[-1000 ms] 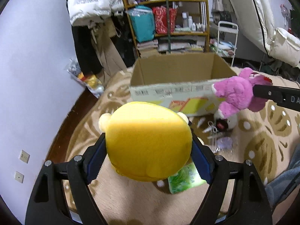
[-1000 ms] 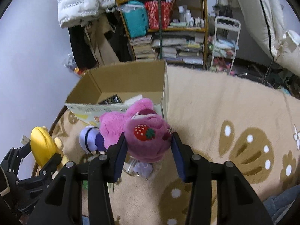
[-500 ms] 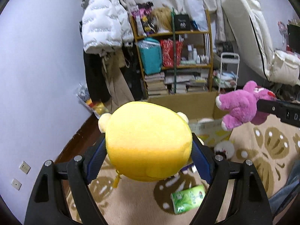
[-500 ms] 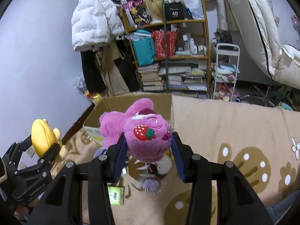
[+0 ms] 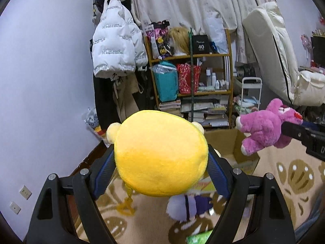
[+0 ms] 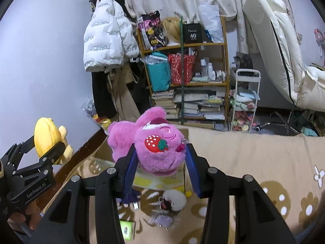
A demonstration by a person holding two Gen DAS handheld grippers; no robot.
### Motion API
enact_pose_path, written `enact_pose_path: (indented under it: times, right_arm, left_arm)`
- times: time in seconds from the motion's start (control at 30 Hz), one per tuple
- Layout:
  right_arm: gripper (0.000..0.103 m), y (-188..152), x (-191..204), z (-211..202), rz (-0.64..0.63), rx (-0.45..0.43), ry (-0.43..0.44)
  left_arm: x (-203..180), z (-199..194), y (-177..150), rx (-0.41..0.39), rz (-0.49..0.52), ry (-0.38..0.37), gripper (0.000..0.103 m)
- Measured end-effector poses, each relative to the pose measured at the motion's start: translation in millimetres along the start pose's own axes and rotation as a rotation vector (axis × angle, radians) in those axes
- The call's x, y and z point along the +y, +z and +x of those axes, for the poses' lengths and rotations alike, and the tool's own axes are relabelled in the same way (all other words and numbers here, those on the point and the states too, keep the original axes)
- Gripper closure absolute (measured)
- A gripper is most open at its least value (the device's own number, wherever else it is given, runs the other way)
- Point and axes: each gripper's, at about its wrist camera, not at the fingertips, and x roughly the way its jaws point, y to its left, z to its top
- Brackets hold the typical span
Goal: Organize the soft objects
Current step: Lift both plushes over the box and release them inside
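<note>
Two plush toys in my grip: yellow plush (image 5: 160, 152) clamped in left tool (image 5: 161, 167), pink plush (image 6: 156, 144) in right tool (image 6: 160, 167). Both lifted higher off rug (image 6: 254, 162) than second ago, now above cardboard box (image 5: 227, 142). Drop-in looks next; small toys remain on rug.

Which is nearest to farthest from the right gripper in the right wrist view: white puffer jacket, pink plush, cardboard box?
1. pink plush: clamped between the right gripper jaws.
2. cardboard box: on the rug just beyond and below the plush.
3. white puffer jacket: hanging at the far wall, upper left.
</note>
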Motion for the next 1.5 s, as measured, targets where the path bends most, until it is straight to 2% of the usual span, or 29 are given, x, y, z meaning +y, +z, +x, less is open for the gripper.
enact_pose_path:
  times: [0.2,0.47,0.9,1.5]
  right_arm:
    - [0.054,10.7,-0.1,9.9,-0.008,-0.055,0.003]
    - [0.054,16.7,-3.6,28.5,0.003,-0.062,0.005]
    - [0.054,15.8,-20.8,79.7,0.039,0.025,0.003]
    - [0.054,-3.2,-25.5,108.6,0.046,0.09,0.016]
  left_arm:
    - [-1.0,15.0,19.5,-0.011,-0.007,-0.02,0.021]
    - [-1.6,41.2,38.0,-0.03,0.013,-0.012,0.021]
    - [-11.7,91.1,21.9,0.061,0.015,-0.031,0.02]
    - [-28.4,132.5,-6.4,0.174,0.036,-0.095,0.019]
